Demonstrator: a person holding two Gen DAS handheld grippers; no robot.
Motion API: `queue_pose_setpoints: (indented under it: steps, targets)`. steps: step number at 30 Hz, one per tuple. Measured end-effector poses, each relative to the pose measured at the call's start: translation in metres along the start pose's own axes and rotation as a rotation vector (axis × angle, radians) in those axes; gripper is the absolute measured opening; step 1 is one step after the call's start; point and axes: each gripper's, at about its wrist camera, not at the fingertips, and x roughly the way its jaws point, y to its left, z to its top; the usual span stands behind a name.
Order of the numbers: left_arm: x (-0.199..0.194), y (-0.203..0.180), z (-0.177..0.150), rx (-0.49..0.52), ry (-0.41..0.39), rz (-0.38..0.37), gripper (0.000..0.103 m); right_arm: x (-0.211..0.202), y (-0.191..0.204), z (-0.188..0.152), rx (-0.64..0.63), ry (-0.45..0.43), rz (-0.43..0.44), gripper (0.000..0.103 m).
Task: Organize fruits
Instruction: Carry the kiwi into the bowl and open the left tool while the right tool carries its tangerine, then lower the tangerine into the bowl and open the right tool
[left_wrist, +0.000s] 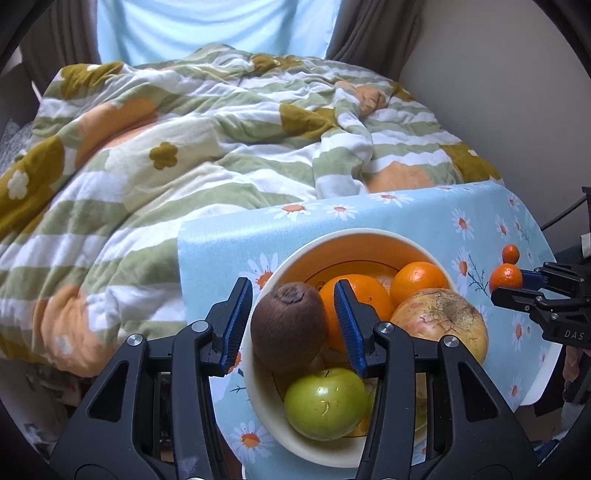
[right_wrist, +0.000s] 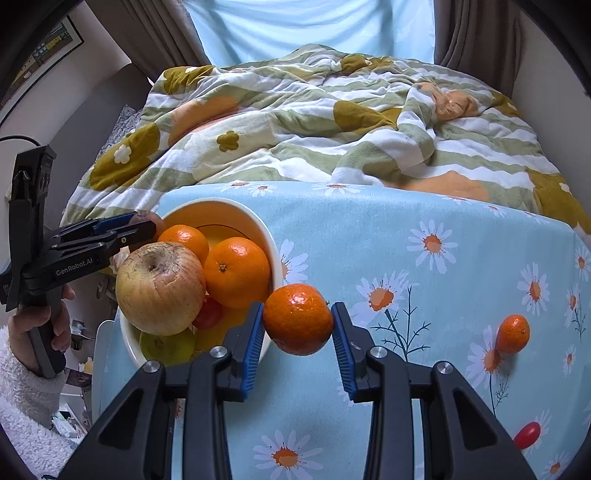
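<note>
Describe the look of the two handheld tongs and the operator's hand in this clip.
Both tongs, left and right, are black plastic with silver pivot bolts and ribbed blue pads. One side reads "GenRobot.AI"; "DAS" shows on the right. A dark cable trails behind the left. The hand is bare, in a fluffy white sleeve.
</note>
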Motion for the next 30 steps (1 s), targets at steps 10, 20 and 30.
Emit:
queue_pose_setpoints:
  steps: [10, 20, 30]
  targets:
    - [-0.032, -0.001, -0.010, -0.030, -0.037, 0.046, 0.103, -0.007, 0.006, 0.000, -0.028, -0.015, 0.024, 0.034]
    - [-0.066, 0.002, -0.046, -0.118, -0.038, 0.121, 0.103, -0.004, 0.027, -0.005, -0.189, -0.024, 0.084, 0.034]
    - [-0.067, -0.001, -0.070, -0.185, -0.026, 0.098, 0.103, 0.020, 0.046, -0.028, -0.396, -0.045, 0.102, 0.034]
